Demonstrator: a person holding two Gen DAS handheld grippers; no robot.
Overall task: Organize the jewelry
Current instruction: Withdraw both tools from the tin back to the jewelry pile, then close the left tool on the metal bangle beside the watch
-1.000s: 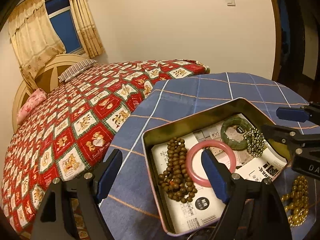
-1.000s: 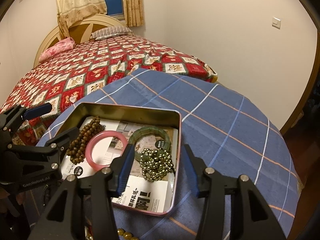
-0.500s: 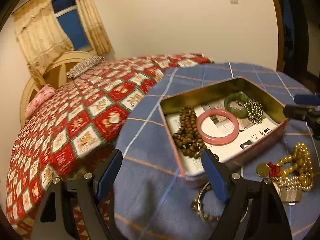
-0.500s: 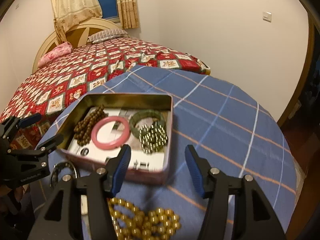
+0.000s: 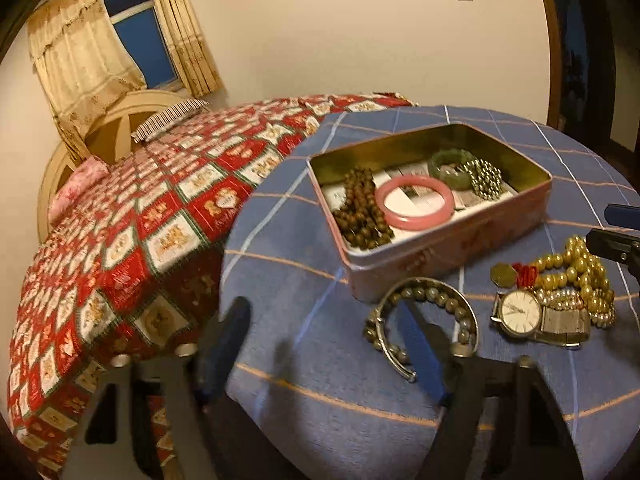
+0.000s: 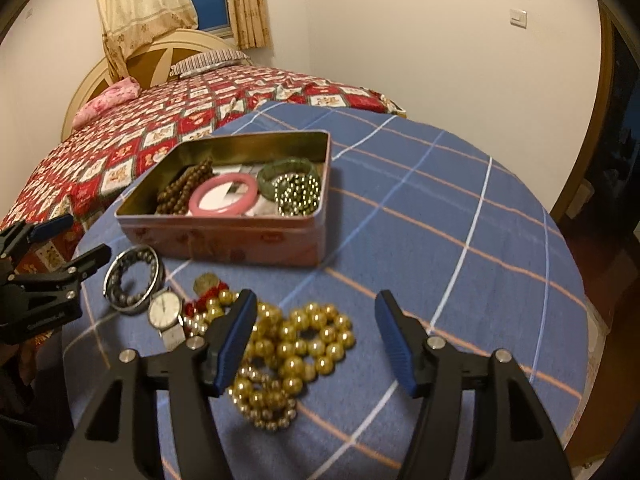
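Observation:
A pink tin (image 5: 460, 240) (image 6: 224, 236) on the blue checked table holds a brown bead strand (image 5: 360, 216), a pink bangle (image 5: 416, 200), a green bangle (image 5: 452, 164) and a metallic bead bracelet (image 5: 484, 178). In front of it lie a silver bangle with grey beads (image 5: 420, 320) (image 6: 134, 280), a watch (image 5: 520, 312) (image 6: 164, 308) and gold beads (image 5: 580, 272) (image 6: 304, 344). My left gripper (image 5: 320, 344) (image 6: 80, 236) is open with its jaws closing; its right finger overlaps the silver bangle, and nothing is gripped. My right gripper (image 6: 316, 320) (image 5: 608, 226) hovers over the gold beads, jaws opening, holding nothing.
The round table (image 6: 460, 240) has a blue checked cloth, and its edge curves close on the left and right. A bed with a red patterned quilt (image 5: 140, 240) stands just beyond the table's left side. A dark doorway (image 5: 580, 60) is at the far right.
Both grippers have drawn back from the tin toward the near side of the table, bringing the loose jewellery into view. The left jaws have narrowed; the right jaws have widened.

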